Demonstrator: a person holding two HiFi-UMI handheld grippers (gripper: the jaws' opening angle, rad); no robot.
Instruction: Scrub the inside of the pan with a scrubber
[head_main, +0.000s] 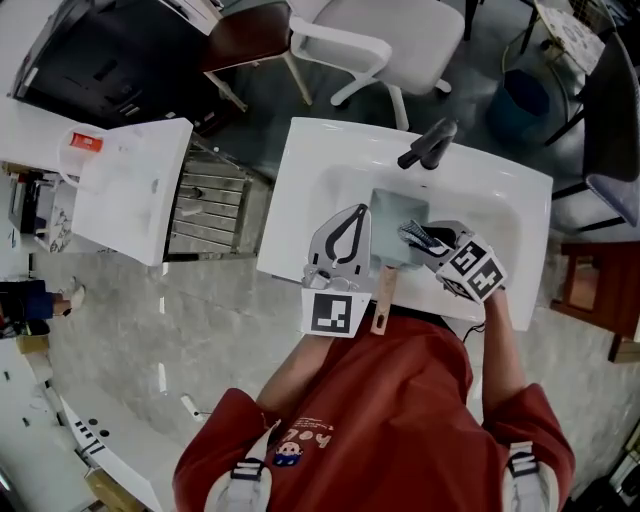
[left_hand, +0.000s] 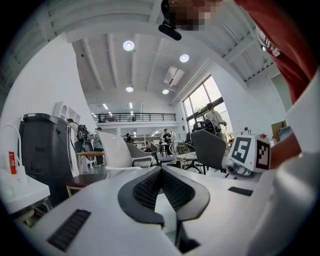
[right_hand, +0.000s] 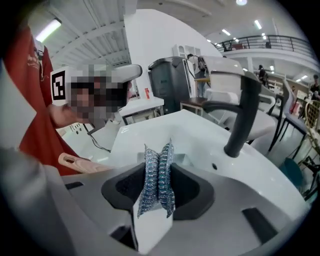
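No legible text anywhere; only an unreadable print (head_main: 298, 437) on the red shirt (head_main: 400, 400).

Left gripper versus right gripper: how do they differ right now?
The right gripper is clamped on the scrubber. The left gripper has its jaw tips touching with nothing visible between them. In the head view the right gripper angles in over the pan, while the left gripper lies along the pan's left side. Both are above the sink.

Bright ceiling lamps (left_hand: 128, 45); fisheye warp, dark vignette at edges; privacy blur patches.
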